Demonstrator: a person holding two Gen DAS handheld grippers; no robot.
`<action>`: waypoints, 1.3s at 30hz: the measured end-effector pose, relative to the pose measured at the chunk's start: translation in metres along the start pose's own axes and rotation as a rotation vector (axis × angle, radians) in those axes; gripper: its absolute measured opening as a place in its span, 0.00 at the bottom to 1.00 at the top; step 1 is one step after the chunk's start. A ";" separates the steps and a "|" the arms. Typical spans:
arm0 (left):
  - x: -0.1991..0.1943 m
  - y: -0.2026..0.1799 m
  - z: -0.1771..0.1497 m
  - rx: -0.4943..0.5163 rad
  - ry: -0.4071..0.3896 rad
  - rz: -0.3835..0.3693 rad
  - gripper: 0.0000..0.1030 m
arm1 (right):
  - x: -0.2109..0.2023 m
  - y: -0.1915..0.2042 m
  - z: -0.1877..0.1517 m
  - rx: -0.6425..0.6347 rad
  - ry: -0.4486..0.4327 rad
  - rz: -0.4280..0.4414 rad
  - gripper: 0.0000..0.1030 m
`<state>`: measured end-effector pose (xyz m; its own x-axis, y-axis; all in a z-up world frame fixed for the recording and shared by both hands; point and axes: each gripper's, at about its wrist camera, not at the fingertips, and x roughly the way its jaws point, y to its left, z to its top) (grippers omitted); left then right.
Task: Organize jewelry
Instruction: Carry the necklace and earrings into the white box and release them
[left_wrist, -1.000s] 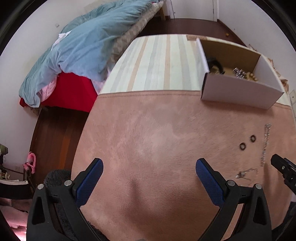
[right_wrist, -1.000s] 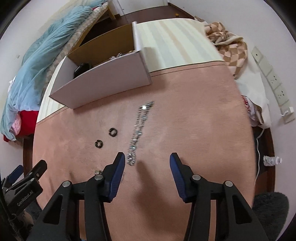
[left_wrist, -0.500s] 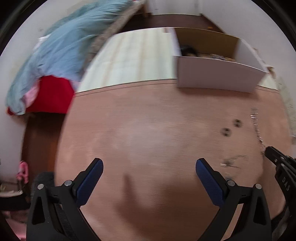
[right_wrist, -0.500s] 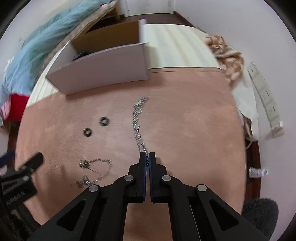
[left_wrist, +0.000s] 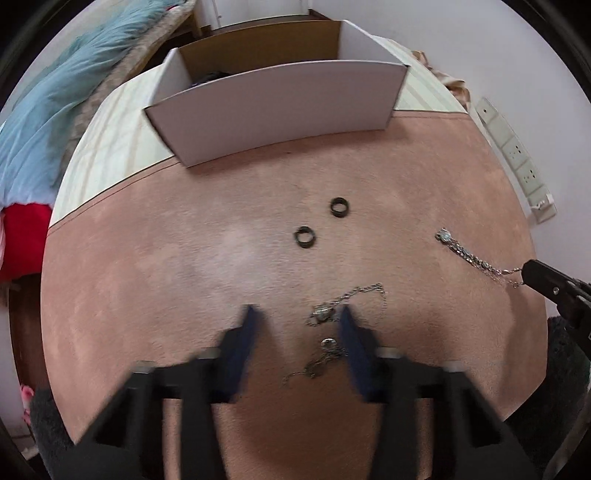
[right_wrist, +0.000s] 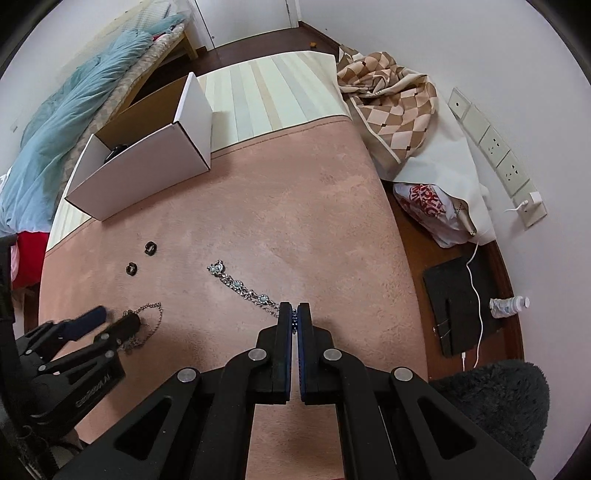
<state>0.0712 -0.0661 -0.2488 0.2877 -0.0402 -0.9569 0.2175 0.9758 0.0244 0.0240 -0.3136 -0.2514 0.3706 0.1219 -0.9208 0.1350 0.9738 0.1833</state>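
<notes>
My right gripper (right_wrist: 294, 314) is shut on the near end of a silver bracelet with blue stones (right_wrist: 242, 286), which trails away over the pink mat (right_wrist: 314, 221); the bracelet (left_wrist: 469, 256) also shows in the left wrist view. My left gripper (left_wrist: 297, 319) is open, its fingers either side of a thin silver necklace (left_wrist: 334, 314) on the mat. Two black rings (left_wrist: 304, 236) (left_wrist: 337, 206) lie beyond it. An open white cardboard box (left_wrist: 273, 99) stands at the back with dark jewelry inside.
A bed with a blue duvet (right_wrist: 74, 110) is at the left. A checked cloth (right_wrist: 391, 96), a plastic bag (right_wrist: 432, 210) and wall sockets (right_wrist: 495, 147) lie at the right. A dark fluffy rug (right_wrist: 491, 406) and a bottle (right_wrist: 509, 306) are on the floor.
My right gripper closed on the bracelet's end and dragged it. My left gripper swung right toward the necklace and its fingers narrowed around it.
</notes>
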 end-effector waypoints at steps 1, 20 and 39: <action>0.000 -0.003 0.000 0.009 -0.006 -0.005 0.17 | 0.001 0.000 0.000 0.000 0.002 0.002 0.02; -0.092 0.027 0.029 -0.046 -0.187 -0.135 0.08 | -0.082 0.035 0.031 -0.049 -0.121 0.219 0.02; -0.167 0.096 0.152 -0.069 -0.338 -0.155 0.08 | -0.125 0.132 0.174 -0.225 -0.264 0.319 0.02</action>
<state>0.1862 0.0011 -0.0425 0.5502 -0.2455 -0.7982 0.2224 0.9644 -0.1433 0.1555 -0.2340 -0.0518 0.5858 0.3972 -0.7064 -0.2156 0.9166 0.3366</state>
